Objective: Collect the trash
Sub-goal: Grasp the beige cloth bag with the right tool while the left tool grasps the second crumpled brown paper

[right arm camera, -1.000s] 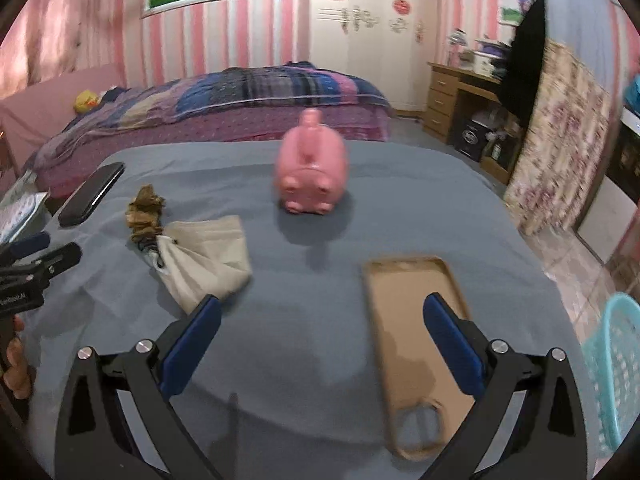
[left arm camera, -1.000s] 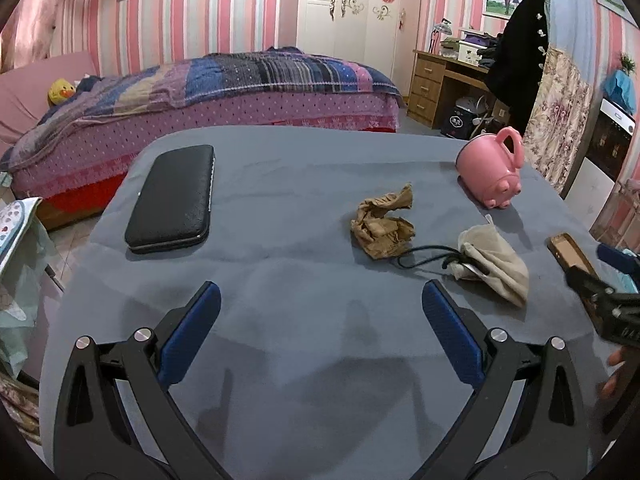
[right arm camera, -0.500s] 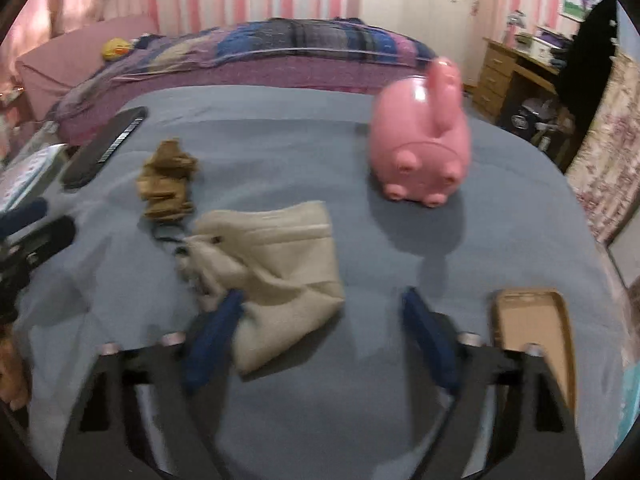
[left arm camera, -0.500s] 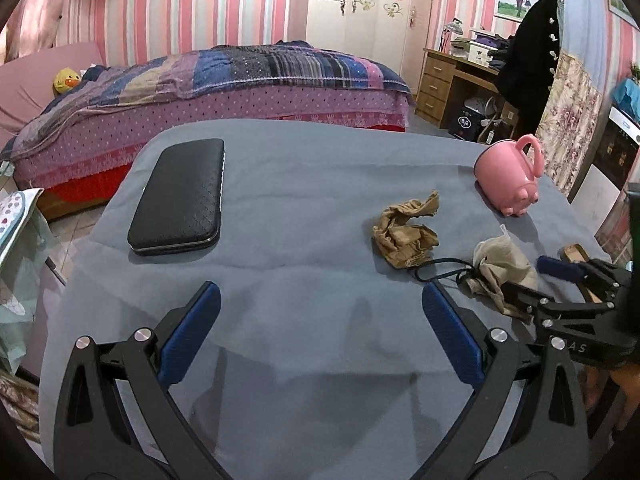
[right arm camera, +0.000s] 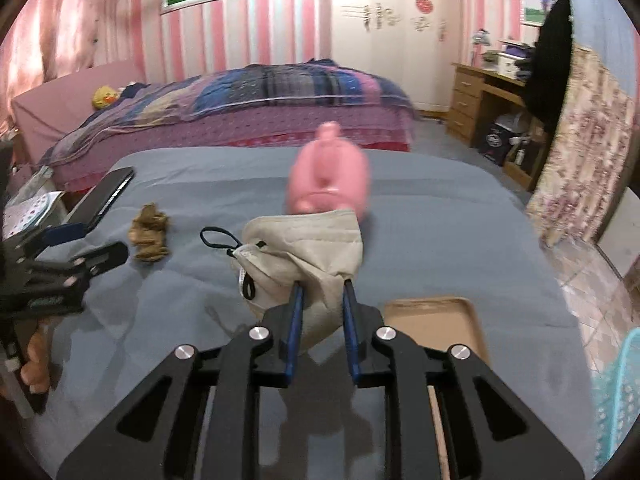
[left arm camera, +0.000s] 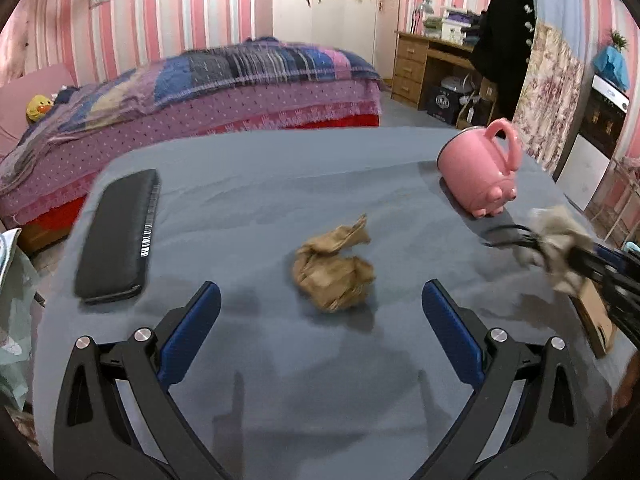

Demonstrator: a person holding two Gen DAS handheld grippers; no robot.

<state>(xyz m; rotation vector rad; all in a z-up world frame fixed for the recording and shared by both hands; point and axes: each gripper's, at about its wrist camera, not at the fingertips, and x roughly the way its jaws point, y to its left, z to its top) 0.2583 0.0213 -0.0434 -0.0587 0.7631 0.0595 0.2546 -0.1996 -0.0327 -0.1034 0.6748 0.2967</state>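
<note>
The right gripper (right arm camera: 322, 292) has just closed on the beige pouch (right arm camera: 308, 240); the left gripper (left arm camera: 320, 312) gapes empty near the crumpled brown paper (left arm camera: 334, 272).

Grey-blue tablecloth (left arm camera: 280, 184); pink pig-shaped mug (left arm camera: 478, 168); beige cloth pouch (right arm camera: 308, 248) with black cord. Tan crumpled wrapper (left arm camera: 332, 272), black textured case (left arm camera: 116, 236). Pink-and-white striped walls (right arm camera: 248, 32); plaid blue-purple bedspread (right arm camera: 256, 88).
</note>
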